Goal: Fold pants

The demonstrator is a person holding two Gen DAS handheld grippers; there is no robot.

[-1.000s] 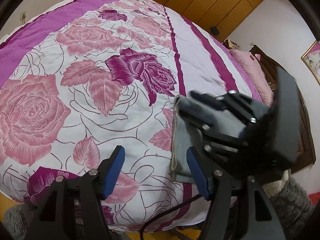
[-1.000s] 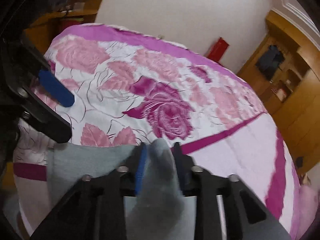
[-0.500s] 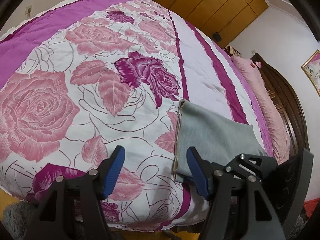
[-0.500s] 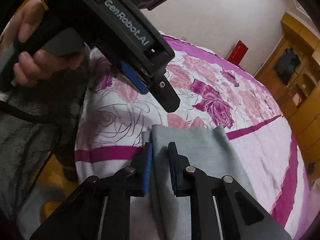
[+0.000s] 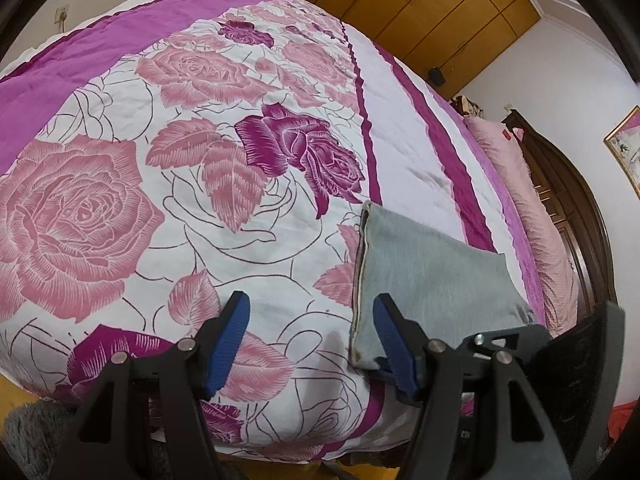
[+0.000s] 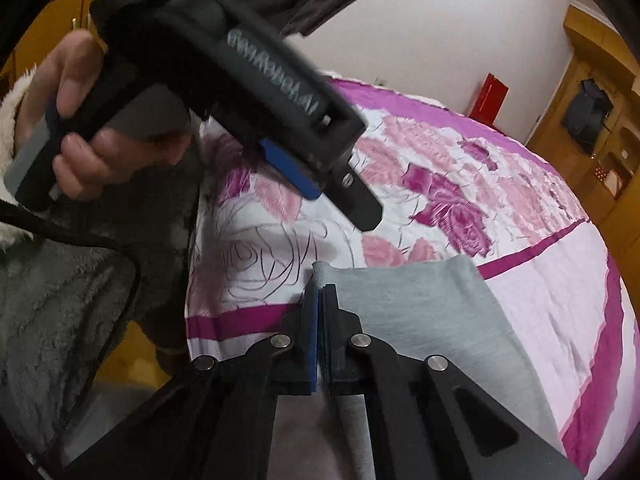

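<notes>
The grey pants [image 5: 432, 276] lie folded into a flat rectangle on the rose-patterned bedspread [image 5: 160, 200], near the bed's front right edge. My left gripper [image 5: 312, 336] is open and empty, hovering above the bedspread just left of the pants' near corner. In the right wrist view the pants [image 6: 420, 320] lie flat ahead. My right gripper [image 6: 321, 320] has its jaws closed together at the pants' near left corner; whether cloth is pinched between them cannot be made out. The left gripper [image 6: 340, 196] shows there, held in a hand above the bed.
Pink pillows [image 5: 516, 184] and a dark wooden headboard [image 5: 568, 184] lie at the right. Wooden wardrobes [image 5: 432, 12] stand behind the bed. A red object [image 6: 488, 98] stands by the far wall. The bed's edge and yellow floor [image 6: 128, 352] are close below.
The right gripper has drawn back from over the pants toward their near corner, and its jaws have closed fully. The pants went from held up to lying flat. The left gripper barely moved.
</notes>
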